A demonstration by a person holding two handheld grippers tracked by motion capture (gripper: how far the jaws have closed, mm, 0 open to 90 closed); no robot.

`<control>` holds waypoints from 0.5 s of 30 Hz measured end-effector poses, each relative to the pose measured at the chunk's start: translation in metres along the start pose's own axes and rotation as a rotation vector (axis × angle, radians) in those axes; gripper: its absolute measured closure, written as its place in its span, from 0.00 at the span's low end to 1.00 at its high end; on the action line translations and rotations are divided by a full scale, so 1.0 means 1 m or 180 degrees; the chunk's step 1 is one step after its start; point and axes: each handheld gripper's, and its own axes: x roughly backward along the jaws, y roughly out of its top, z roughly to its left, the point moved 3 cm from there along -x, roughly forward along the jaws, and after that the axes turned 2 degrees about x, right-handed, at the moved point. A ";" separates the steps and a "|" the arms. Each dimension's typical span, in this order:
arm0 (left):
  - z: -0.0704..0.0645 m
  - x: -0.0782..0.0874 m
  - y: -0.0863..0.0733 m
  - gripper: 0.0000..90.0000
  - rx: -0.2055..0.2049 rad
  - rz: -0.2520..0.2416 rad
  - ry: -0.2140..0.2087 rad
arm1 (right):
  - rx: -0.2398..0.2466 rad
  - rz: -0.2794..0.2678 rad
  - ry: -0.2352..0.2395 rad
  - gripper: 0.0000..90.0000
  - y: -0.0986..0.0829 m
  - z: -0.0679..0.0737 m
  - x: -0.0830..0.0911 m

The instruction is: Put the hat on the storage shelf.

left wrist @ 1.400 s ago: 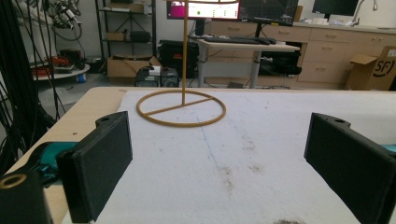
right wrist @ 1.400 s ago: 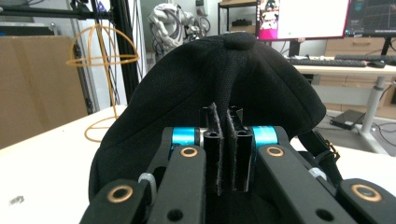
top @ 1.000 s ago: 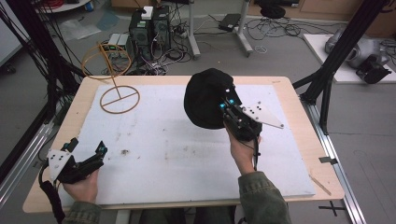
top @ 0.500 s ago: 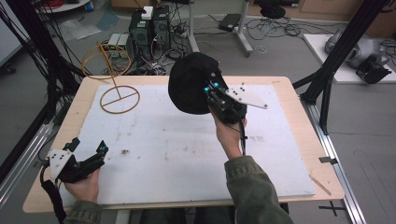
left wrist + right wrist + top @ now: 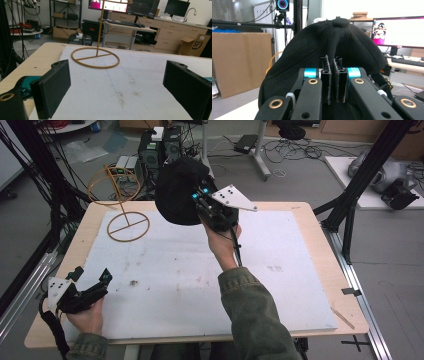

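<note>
Open mat, one obstacle at the far left

The white mat (image 5: 200, 285) lies bare across its middle and right; the wire stand (image 5: 125, 215) rises at its far-left corner.

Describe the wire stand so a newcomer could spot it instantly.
Start at the white mat covering the table, then go to its far left corner. The wire stand sits there: a flat gold ring crossed by a bar, with a thin post rising to a second ring. Nothing else there is gold wire.
</note>
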 end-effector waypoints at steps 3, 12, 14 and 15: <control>0.002 -0.001 0.001 0.09 -0.0008 -0.0009 0.0015 | 0.0009 0.0009 0.0051 0.97 0.004 0.005 -0.010; -0.005 -0.006 0.000 0.09 -0.0020 0.0011 -0.0061 | 0.0057 0.0069 0.0074 0.97 0.020 0.016 -0.053; -0.007 -0.007 0.000 0.09 -0.0022 0.0019 -0.0081 | 0.0064 0.0065 0.0082 0.97 0.021 0.017 -0.056; -0.008 -0.007 0.000 0.09 -0.0020 0.0014 -0.0091 | 0.0066 0.0072 0.0080 0.97 0.021 0.018 -0.059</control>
